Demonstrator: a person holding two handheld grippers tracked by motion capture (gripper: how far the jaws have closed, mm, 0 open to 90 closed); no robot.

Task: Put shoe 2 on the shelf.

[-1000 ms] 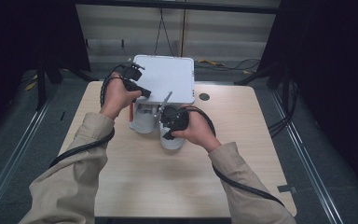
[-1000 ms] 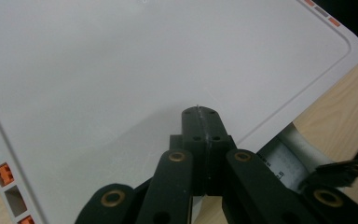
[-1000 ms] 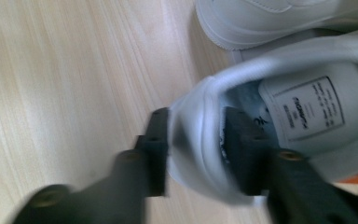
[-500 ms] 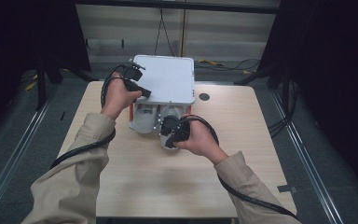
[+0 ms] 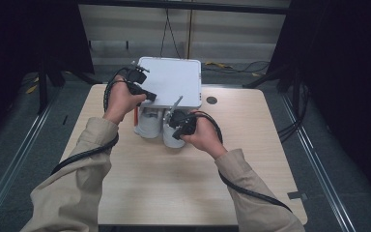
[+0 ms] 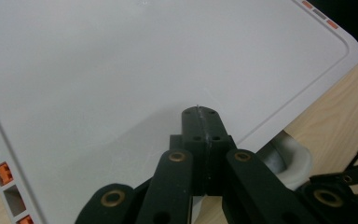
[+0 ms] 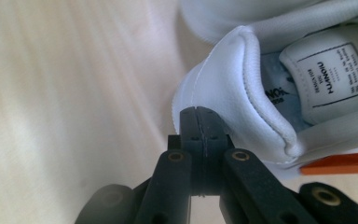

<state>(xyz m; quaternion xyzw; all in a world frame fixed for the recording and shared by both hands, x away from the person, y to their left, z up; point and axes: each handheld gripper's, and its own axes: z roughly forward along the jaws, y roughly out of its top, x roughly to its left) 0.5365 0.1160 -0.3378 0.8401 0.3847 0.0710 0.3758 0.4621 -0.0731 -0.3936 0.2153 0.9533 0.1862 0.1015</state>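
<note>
A white box lid (image 5: 171, 82) stands at the table's far middle, with two white shoes (image 5: 150, 123) in front of it, under its near edge. My left gripper (image 5: 147, 94) lies on the lid's near left corner; in the left gripper view its jaws (image 6: 200, 113) are shut with nothing between them, over the lid's flat white top (image 6: 121, 70). My right gripper (image 5: 175, 119) is by the nearer shoe (image 5: 174, 136). In the right gripper view it is shut (image 7: 200, 112), empty, with its tips just at the padded heel collar of the shoe (image 7: 233, 79).
The light wooden table (image 5: 183, 183) has bare room in front of the shoes and to both sides. A round cable hole (image 5: 211, 100) sits right of the lid. An orange box edge (image 7: 340, 164) shows beside the shoe. Black cables trail from both grippers.
The right hand has shifted a little at the nearer shoe, down and then back. The left hand has stayed on the lid.
</note>
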